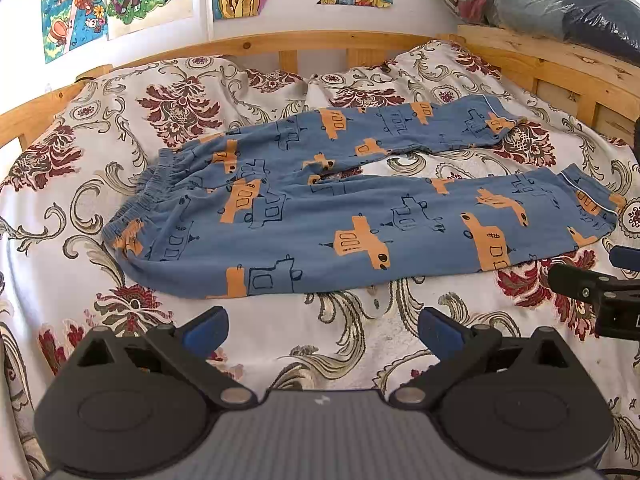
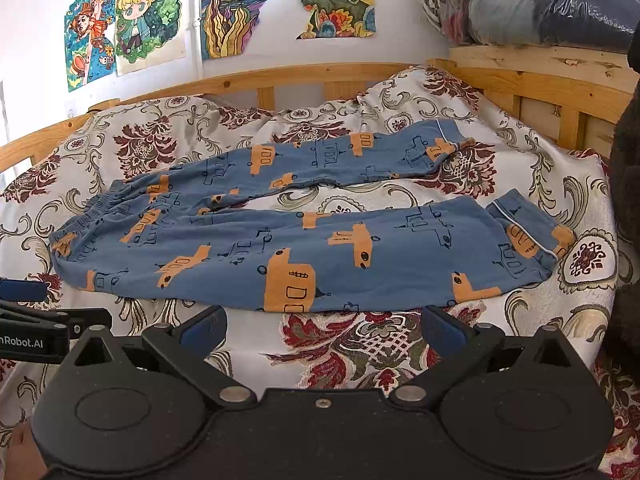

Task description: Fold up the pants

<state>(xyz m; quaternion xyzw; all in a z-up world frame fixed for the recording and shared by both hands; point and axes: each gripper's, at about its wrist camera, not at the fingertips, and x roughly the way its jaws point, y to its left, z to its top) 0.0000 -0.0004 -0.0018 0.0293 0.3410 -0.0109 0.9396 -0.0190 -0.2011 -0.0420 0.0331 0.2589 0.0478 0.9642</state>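
The pants (image 1: 352, 216) are lying spread flat on the bed (image 1: 280, 344), waistband to the left, legs parted. The left hand-held gripper (image 1: 323, 330) and right hand-held gripper (image 2: 323, 328) are hovering just short of the near leg, each with fingers standing wide apart, gripping nothing.

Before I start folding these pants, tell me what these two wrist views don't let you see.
- Underside of the pants: hidden in both views; they lie flat on the bedspread.
- Right gripper: in the left wrist view, only its tip shows; the right edge cuts the rest.
- Left gripper: likewise cut by the left edge in the right wrist view.
- Bagged bundles behind the bed: plastic glare obscures the contents.
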